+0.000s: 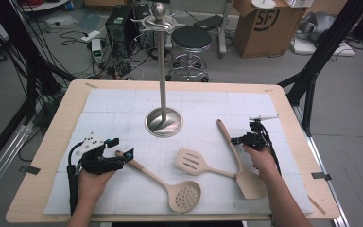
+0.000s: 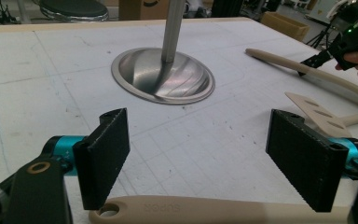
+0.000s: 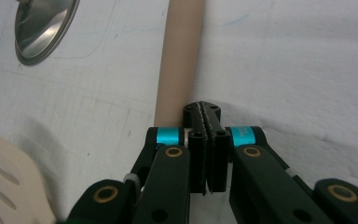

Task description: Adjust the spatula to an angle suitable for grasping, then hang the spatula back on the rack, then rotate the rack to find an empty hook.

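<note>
A metal stand has a round base (image 1: 163, 123) (image 2: 163, 77) at mid-table and a tall pole (image 1: 161, 71). Three beige utensils lie in front of it: a perforated skimmer (image 1: 184, 195), a slotted spatula (image 1: 193, 162) (image 2: 319, 114) and a plain long-handled turner (image 1: 251, 183). My left gripper (image 1: 122, 147) (image 2: 200, 140) is open, its jaws on either side of the end of the skimmer handle (image 2: 214, 211). My right gripper (image 1: 235, 140) (image 3: 203, 112) is shut with nothing between its pads. Its tips are down at the right side of the turner handle (image 3: 177, 60) (image 2: 279, 58).
Past the table's far edge (image 1: 170, 85) there is a stool (image 1: 190, 40), a cardboard box (image 1: 264, 21), computer gear (image 1: 120, 26) and loose cables on the floor. Black frame legs (image 1: 321, 52) stand at both sides.
</note>
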### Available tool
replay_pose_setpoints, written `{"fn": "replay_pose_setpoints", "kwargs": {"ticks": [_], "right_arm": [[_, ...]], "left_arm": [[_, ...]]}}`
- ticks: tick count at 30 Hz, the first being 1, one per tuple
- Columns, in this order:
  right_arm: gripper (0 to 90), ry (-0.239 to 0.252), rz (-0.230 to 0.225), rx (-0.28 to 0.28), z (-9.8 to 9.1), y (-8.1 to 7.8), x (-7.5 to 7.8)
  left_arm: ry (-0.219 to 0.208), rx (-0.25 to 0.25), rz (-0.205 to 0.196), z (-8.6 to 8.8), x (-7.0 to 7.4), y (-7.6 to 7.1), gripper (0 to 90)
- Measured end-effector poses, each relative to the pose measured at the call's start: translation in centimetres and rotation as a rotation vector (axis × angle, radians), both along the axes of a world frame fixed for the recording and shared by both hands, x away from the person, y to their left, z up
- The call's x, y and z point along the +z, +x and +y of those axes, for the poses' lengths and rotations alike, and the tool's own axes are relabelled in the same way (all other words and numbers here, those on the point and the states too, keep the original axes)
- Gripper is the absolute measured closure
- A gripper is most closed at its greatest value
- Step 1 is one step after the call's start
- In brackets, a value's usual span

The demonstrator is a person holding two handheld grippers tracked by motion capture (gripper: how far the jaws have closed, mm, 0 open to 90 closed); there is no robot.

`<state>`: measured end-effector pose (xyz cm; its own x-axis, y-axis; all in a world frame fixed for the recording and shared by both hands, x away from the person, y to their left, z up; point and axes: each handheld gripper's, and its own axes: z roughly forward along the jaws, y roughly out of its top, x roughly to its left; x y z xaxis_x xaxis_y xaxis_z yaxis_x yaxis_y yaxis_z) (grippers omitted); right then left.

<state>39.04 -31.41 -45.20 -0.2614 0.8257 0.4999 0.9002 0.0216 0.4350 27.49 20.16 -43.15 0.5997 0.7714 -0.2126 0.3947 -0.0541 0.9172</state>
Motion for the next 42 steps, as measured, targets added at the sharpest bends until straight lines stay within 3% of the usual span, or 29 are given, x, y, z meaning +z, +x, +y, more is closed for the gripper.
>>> {"fn": "replay_pose_setpoints", "kwargs": {"ticks": [6, 10, 11, 13, 15, 18, 21, 27, 29, 33, 38, 42], "right_arm": [[89.3, -0.021, -0.001, 0.067, 1.7, 0.4, 0.3], [88.0, -0.044, -0.023, 0.063, 1.9, 0.4, 0.5], [81.9, -0.045, -0.028, 0.041, 1.6, 0.3, 0.7], [79.1, -0.039, -0.039, 0.020, 1.2, 0.2, 0.9], [69.3, -0.003, -0.062, 0.006, 0.4, -0.3, 1.8], [55.8, 0.043, -0.076, 0.030, -0.2, -1.0, 2.6], [50.0, 0.070, -0.092, 0.077, -0.2, -1.8, 3.2], [44.7, 0.060, -0.080, 0.109, 0.3, -2.4, 3.5], [43.2, 0.052, -0.062, 0.129, 0.7, -2.6, 3.4], [41.9, -0.025, -0.044, 0.165, 1.4, -3.8, 3.4], [42.6, -0.046, -0.024, 0.158, 1.4, -4.5, 3.0], [47.2, -0.094, 0.001, 0.176, 1.6, -5.1, 2.4]], "left_arm": [[0.011, -0.001, 0.001, 0.0, 0.0, 0.0, 22.3], [0.010, -0.005, 0.004, 0.0, -0.1, -0.1, 22.3], [0.009, -0.004, 0.004, 0.0, -0.1, -0.1, 22.3], [0.010, -0.005, 0.004, 0.0, -0.1, -0.1, 22.3], [0.008, -0.003, 0.007, 0.0, -0.1, -0.1, 22.3], [0.010, -0.003, 0.007, 0.0, -0.1, 0.0, 22.4], [0.015, -0.005, 0.009, -0.1, -0.2, 0.0, 22.4], [0.001, 0.003, 0.014, -0.3, -0.3, 0.5, 22.6], [0.004, -0.002, 0.010, -0.5, -0.3, 0.6, 22.8], [0.002, -0.013, 0.009, -1.0, -0.3, 0.9, 22.8], [0.008, -0.022, 0.004, -1.1, -0.3, 0.9, 22.8], [0.007, -0.018, 0.003, -0.9, -0.2, 0.9, 22.8]]}}
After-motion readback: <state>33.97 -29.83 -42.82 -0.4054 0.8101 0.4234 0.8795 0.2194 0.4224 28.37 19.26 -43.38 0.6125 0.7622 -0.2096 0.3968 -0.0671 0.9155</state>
